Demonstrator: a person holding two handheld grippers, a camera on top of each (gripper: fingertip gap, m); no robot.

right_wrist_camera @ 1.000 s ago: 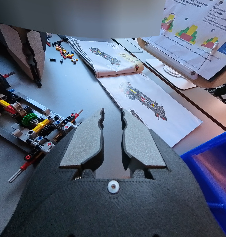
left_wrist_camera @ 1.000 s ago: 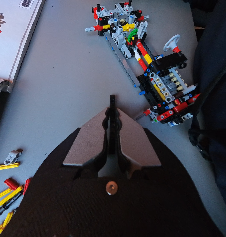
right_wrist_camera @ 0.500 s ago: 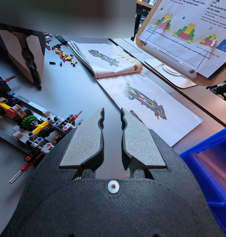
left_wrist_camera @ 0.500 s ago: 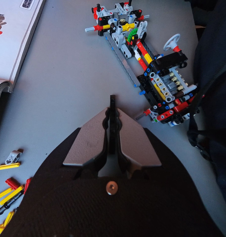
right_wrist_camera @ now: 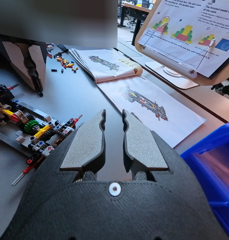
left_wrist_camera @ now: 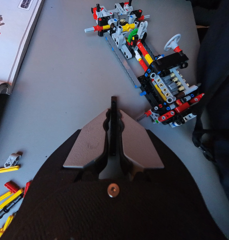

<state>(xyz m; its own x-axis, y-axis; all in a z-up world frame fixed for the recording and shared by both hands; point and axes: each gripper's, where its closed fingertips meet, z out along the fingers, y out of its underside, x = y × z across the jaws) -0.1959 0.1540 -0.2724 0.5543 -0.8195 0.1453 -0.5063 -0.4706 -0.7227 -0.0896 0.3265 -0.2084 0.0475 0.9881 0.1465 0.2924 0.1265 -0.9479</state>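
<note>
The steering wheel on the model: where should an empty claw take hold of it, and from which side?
Judging by its pose, grip the steering wheel by its rim, coming from above and from the open side away from the model. The rim stands tilted on a red stem, clear of the black beam below it, so the pads can close across its thin edge. The stem looks too crowded to reach.

Grey table (left_wrist_camera: 62,72), blue bin (right_wrist_camera: 212,162) (green gear (left_wrist_camera: 132,34))

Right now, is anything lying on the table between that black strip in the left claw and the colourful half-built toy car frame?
Nothing visible: only bare grey table separates the thin black beam from the brick-built chassis.
</note>
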